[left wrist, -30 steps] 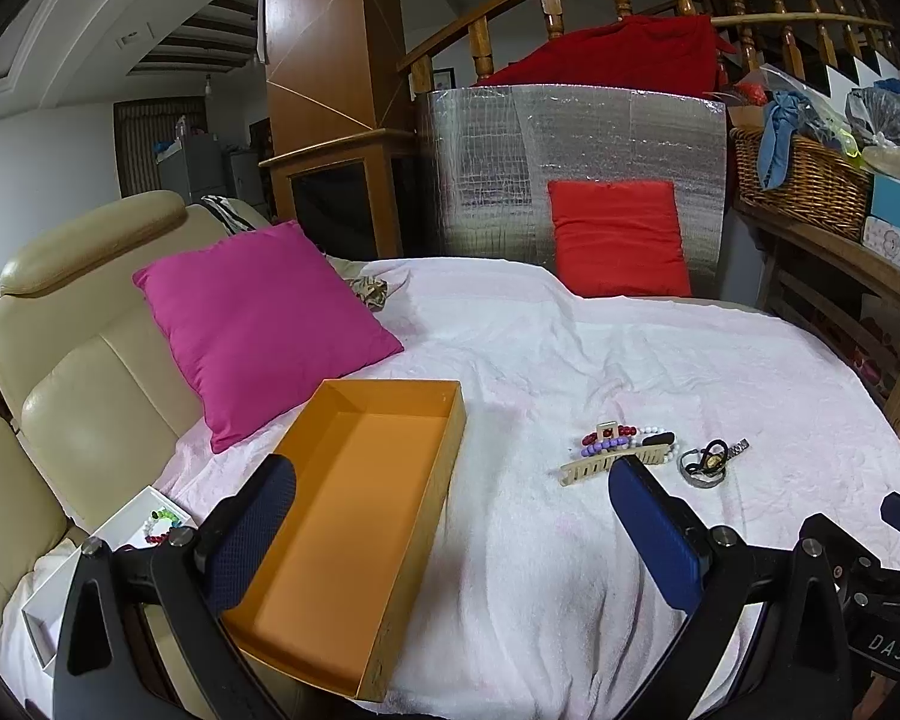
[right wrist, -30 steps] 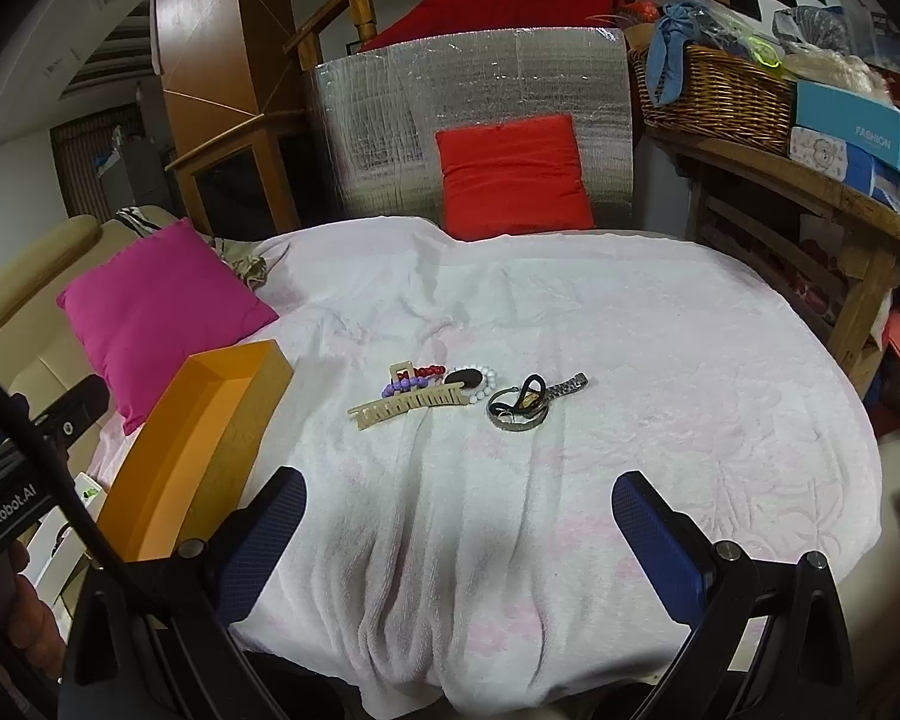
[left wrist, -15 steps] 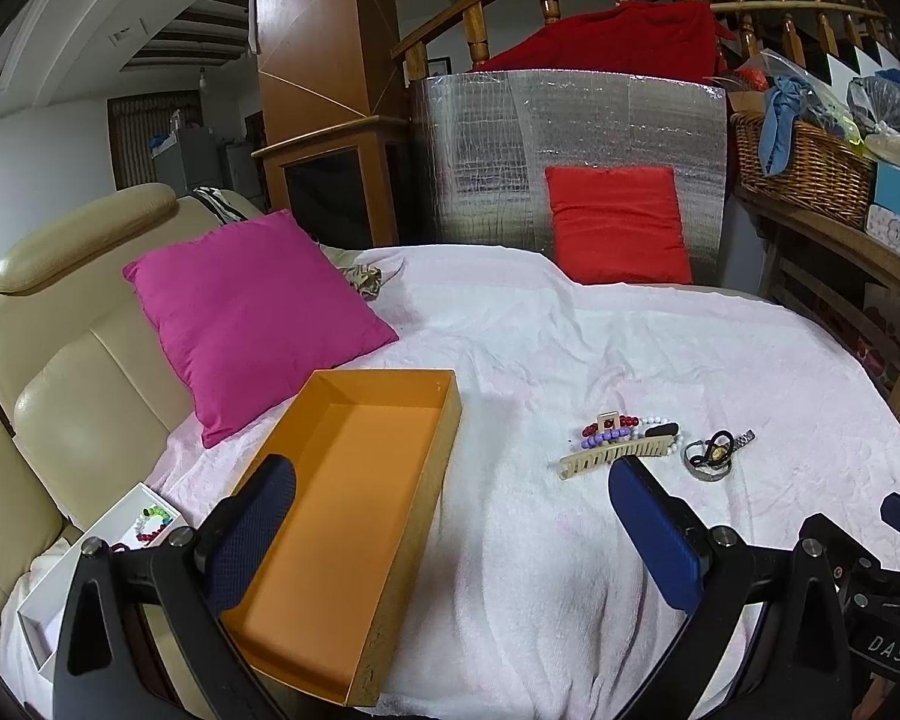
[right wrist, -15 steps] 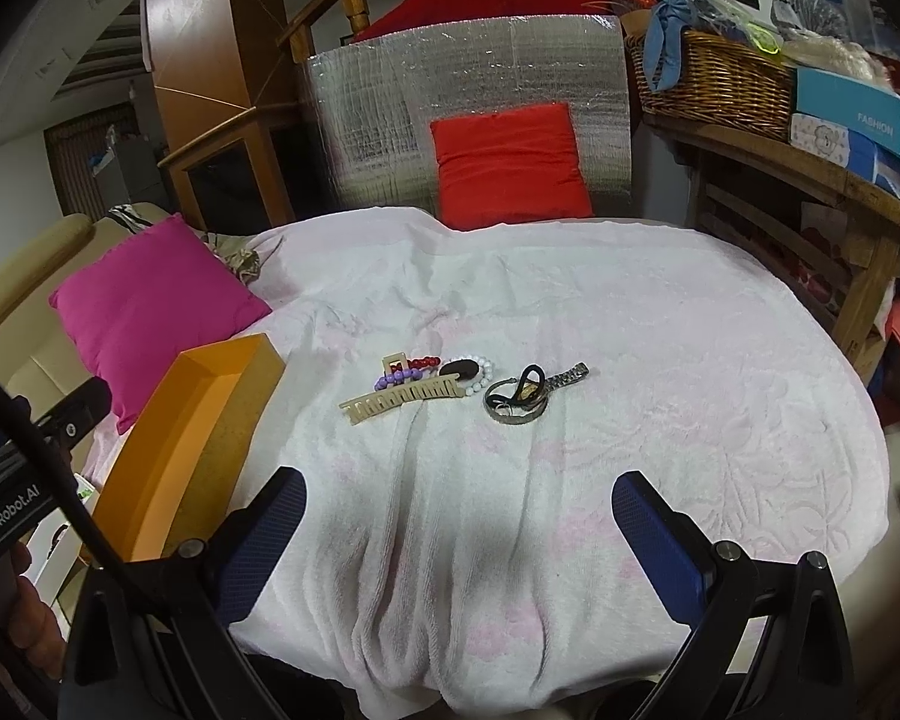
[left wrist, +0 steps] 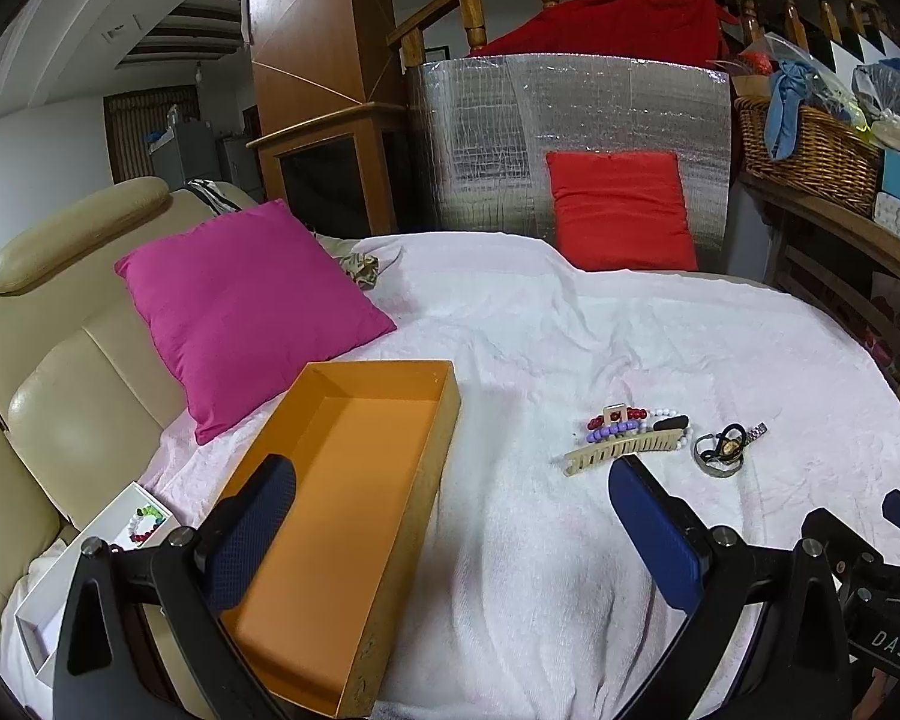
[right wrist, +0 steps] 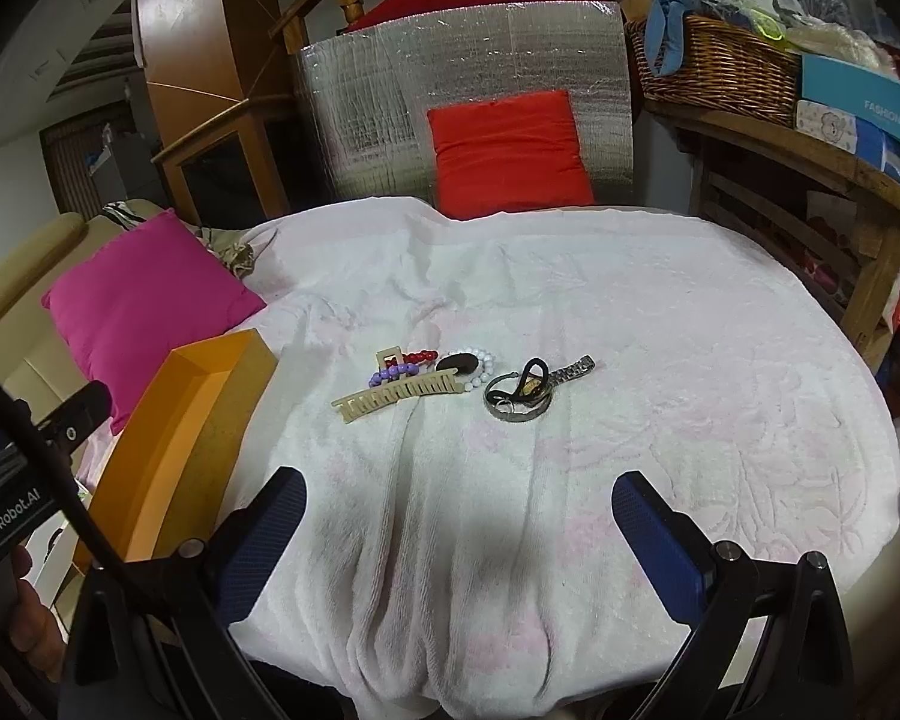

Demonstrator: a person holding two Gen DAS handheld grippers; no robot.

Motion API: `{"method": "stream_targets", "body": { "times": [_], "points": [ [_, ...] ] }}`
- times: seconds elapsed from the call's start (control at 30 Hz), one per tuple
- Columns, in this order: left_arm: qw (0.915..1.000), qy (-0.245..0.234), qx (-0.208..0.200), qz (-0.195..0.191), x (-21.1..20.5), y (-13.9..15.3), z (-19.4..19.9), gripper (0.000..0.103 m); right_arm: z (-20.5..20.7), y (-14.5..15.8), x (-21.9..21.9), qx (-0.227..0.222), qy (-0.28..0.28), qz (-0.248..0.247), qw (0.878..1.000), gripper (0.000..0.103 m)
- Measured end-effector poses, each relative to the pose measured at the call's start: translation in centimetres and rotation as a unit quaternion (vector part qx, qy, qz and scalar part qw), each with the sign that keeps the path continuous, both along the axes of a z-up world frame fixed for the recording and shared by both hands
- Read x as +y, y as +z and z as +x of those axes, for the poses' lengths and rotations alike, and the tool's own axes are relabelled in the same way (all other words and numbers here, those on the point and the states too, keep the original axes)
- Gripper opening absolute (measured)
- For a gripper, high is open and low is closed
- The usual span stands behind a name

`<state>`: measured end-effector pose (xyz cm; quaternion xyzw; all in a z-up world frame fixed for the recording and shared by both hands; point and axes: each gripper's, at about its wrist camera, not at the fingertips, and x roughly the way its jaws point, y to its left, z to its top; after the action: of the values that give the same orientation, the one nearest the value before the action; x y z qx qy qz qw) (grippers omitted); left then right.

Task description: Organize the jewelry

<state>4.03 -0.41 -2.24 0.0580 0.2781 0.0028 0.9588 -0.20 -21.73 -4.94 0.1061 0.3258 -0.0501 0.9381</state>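
A small pile of jewelry lies on the white cloth: a beige comb clip (right wrist: 397, 395), purple, red and white bead bracelets (right wrist: 417, 362), a metal bangle (right wrist: 519, 399) and a wristwatch (right wrist: 570, 371). The pile also shows in the left wrist view (left wrist: 636, 435). An empty orange box (left wrist: 354, 498) lies open to its left, also seen in the right wrist view (right wrist: 192, 438). My left gripper (left wrist: 450, 531) is open and empty, over the box's near right edge. My right gripper (right wrist: 459, 531) is open and empty, short of the pile.
A pink pillow (left wrist: 246, 306) leans on the beige sofa (left wrist: 60, 372) at left. A red cushion (right wrist: 507, 153) stands against a foil panel behind. A white box (left wrist: 84, 576) with beads lies at the left. A wooden shelf with a wicker basket (right wrist: 714, 69) stands right.
Both grippers have risen and tilted down a little, so the jewelry and box sit slightly higher and closer in view. Nothing on the cloth has moved.
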Motion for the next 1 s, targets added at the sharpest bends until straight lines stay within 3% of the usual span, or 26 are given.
{"method": "stream_targets", "body": {
  "times": [0.57, 1.0],
  "points": [
    [0.9998, -0.001, 0.019, 0.009, -1.3, -1.5, 2.6, 0.103, 2.8, -1.6, -1.6, 0.010, -0.006, 0.009, 1.000, 0.103],
    [1.0000, -0.005, 0.002, 0.007, -1.3, 0.1, 0.8, 0.103, 0.9, 0.5, -1.4, -0.012, -0.008, 0.005, 1.000, 0.103]
  ]
}}
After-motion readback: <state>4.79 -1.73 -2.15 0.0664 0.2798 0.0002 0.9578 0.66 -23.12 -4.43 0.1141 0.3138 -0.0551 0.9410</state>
